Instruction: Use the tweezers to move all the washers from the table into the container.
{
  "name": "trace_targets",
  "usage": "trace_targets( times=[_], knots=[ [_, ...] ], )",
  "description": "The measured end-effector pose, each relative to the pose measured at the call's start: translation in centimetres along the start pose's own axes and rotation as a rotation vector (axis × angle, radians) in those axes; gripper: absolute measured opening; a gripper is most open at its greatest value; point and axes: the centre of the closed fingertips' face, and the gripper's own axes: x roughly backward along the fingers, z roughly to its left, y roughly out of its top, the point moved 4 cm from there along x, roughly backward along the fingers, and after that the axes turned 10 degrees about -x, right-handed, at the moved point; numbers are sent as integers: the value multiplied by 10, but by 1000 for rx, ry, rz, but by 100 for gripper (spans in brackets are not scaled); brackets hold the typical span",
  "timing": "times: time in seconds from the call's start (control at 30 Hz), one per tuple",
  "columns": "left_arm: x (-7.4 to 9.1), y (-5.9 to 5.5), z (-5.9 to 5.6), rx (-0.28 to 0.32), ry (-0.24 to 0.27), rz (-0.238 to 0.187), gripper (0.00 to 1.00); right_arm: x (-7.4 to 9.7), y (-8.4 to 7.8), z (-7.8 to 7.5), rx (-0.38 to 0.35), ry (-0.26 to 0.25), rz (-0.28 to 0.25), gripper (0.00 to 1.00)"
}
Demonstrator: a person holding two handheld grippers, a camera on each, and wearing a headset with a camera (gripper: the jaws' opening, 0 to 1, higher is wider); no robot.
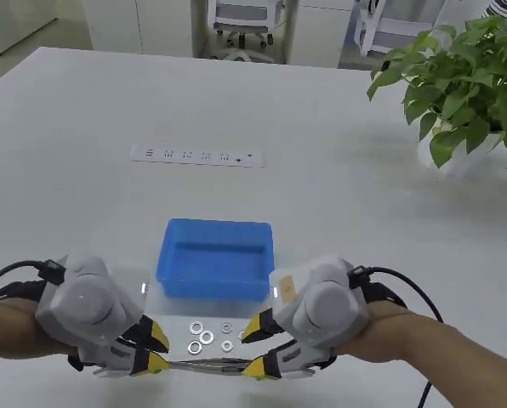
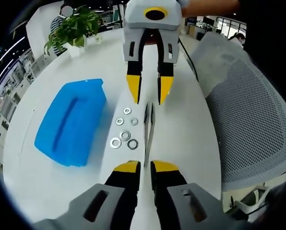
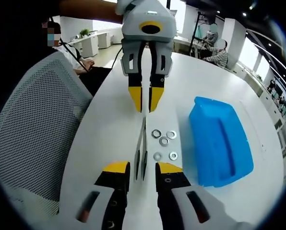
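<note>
Between the facing jaws, the tweezers (image 2: 147, 134) lie flat on the table (image 1: 321, 170). The right gripper (image 1: 255, 347) is spread astride one end; the left gripper (image 1: 154, 350) is nearly closed, its grip unclear. The washers (image 2: 125, 135) cluster just beside them, and the blue container (image 1: 211, 285) beyond looks empty, so every washer is still to be moved.

A white power strip (image 1: 196, 156) lies left of centre in the head view, a leafy potted plant (image 1: 462, 81) stands at its upper right, an office chair (image 1: 245, 21) shows at top centre, and a grey mesh chair (image 2: 251, 120) occupies the left gripper view's right side.
</note>
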Motion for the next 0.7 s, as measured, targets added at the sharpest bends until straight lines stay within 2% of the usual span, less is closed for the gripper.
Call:
trace_targets(
  times=[0.33,0.63,0.7],
  knots=[
    [-11,1,2,-31,-23,22,11,-14,1,2,9,33,24,17],
    [-20,-3,-1,-64,-50,57,8,-25,-5,1,26,31,71,15],
    [-21,-3,0,-75,-49,55,7,-25,-4,1,21,29,64,14]
  ],
)
